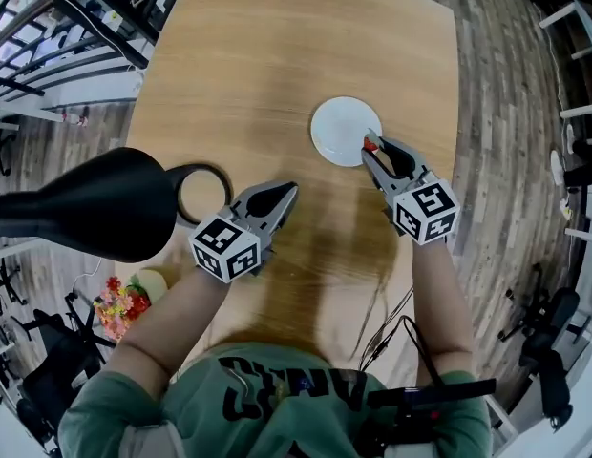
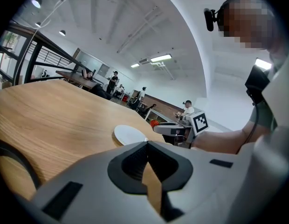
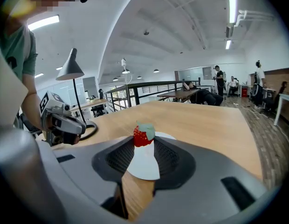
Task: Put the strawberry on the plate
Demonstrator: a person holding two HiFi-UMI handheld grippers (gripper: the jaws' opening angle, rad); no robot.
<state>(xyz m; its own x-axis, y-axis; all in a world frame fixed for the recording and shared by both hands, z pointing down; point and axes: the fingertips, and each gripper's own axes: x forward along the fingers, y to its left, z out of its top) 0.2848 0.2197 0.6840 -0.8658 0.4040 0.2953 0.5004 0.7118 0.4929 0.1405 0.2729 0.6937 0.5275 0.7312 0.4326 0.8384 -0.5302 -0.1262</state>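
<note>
1. Over a pale wooden table [image 1: 277, 46], the right gripper [image 1: 372, 151] is pinching a small red strawberry with a pale green cap [image 3: 143, 135] between the very tips of its jaws.
2. That strawberry is hanging at the near right edge of a round white plate [image 1: 336, 127]; whether it is touching the plate cannot be told.
3. The left gripper [image 1: 292, 190] is hovering low over the bare wood just left of the plate, with its jaws pressed together at the tips and nothing between them.
4. Both grippers are pointing away from the person, whose forearms are reaching out from a green printed shirt [image 1: 258, 399] at the table's near edge.
5. A black desk lamp with a cone shade [image 1: 95, 208] is standing at the table's left side, its ring-shaped base [image 1: 202, 194] lying just beside the left gripper.
6. Beyond the table, a grey plank floor [image 1: 506, 113] is running along the right, and a black railing [image 1: 105, 17] is crossing the far left corner.
7. In the gripper views, other desks and people are showing far off under ceiling lights.
</note>
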